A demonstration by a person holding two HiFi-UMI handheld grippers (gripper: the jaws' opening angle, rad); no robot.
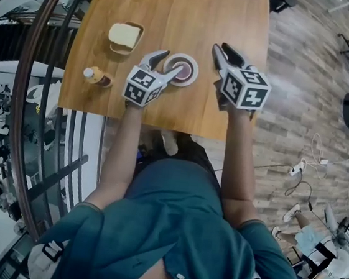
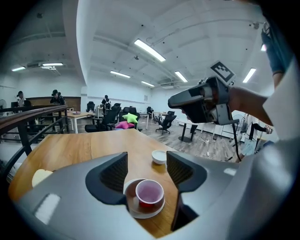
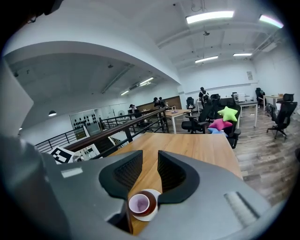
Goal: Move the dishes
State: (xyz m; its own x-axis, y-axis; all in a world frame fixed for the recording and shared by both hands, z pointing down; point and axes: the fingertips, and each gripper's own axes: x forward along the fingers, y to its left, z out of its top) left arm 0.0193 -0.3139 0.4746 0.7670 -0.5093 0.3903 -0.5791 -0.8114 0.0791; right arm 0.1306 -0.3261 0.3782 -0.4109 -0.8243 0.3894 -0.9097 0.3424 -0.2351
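Observation:
A small red cup (image 2: pixel 149 192) with a pale pink inside stands on a white saucer (image 2: pixel 135 210) near the front edge of the wooden table (image 1: pixel 176 11). My left gripper (image 2: pixel 146 161) is open, its jaws held either side of the cup and just above it, with the pads apart from it. In the head view the left gripper (image 1: pixel 172 63) reaches over the saucer (image 1: pixel 192 73) from the left. My right gripper (image 1: pixel 223 49) hovers to the right of the saucer. Its jaws stand a narrow gap apart with nothing between them, and the cup (image 3: pixel 139 204) shows below them.
A piece of bread in a shallow dish (image 1: pixel 125 37) and a small bottle (image 1: pixel 96 76) are at the table's left. A little white bowl (image 2: pixel 159 157) sits farther along the table. A curved railing (image 1: pixel 24 87) runs along the left; office chairs and desks fill the room behind.

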